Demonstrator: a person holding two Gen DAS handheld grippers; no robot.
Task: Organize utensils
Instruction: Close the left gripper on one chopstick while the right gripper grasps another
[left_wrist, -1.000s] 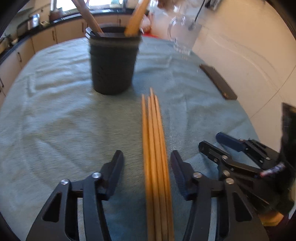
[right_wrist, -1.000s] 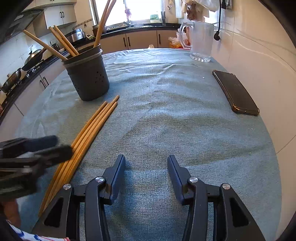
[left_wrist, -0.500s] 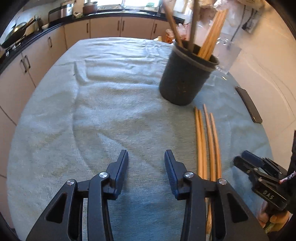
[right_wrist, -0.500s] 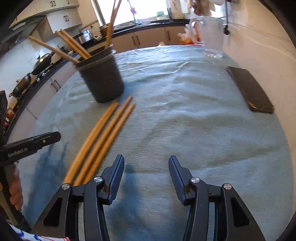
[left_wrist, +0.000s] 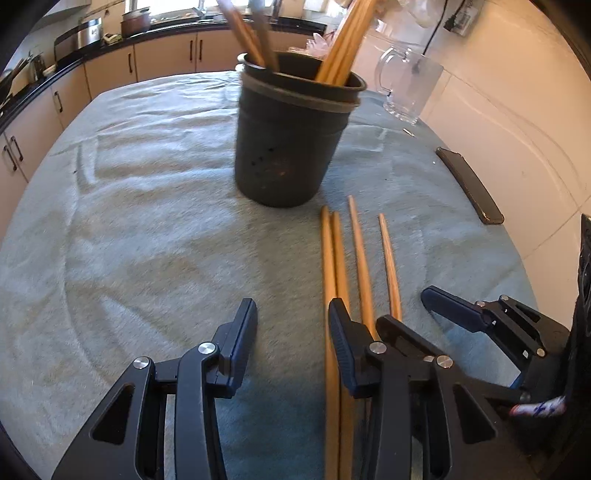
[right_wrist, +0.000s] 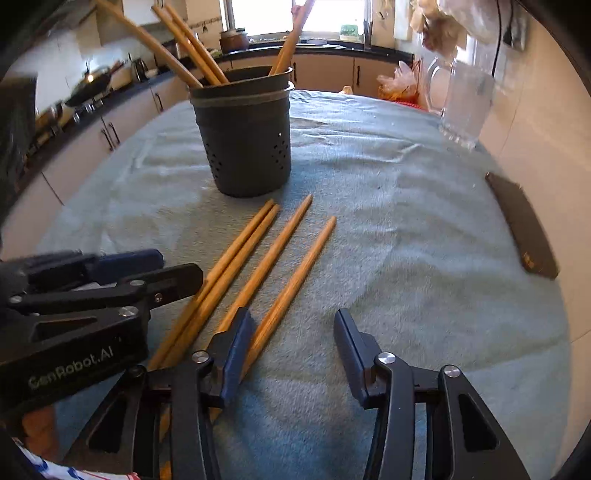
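Observation:
Several wooden chopsticks (left_wrist: 334, 266) lie side by side on the blue-grey cloth, in front of a dark perforated holder (left_wrist: 291, 136) that has more chopsticks standing in it. They also show in the right wrist view (right_wrist: 255, 258), with the holder (right_wrist: 245, 136) behind them. My left gripper (left_wrist: 291, 332) is open and empty, its right finger beside the leftmost chopsticks. My right gripper (right_wrist: 293, 347) is open and empty, just right of the rightmost chopstick (right_wrist: 295, 284), its left finger over that stick's near part. Each gripper shows in the other's view, the right (left_wrist: 417, 314) and the left (right_wrist: 170, 267).
A glass mug (left_wrist: 410, 88) stands at the far right by the wall and also shows in the right wrist view (right_wrist: 463, 103). A dark phone (left_wrist: 471, 184) lies near the table's right edge (right_wrist: 524, 225). Kitchen cabinets and a counter run behind and to the left.
Both grippers have moved in close to the chopsticks and the holder looks nearer. The chopsticks now lie spread apart instead of bunched. Both grippers stay open.

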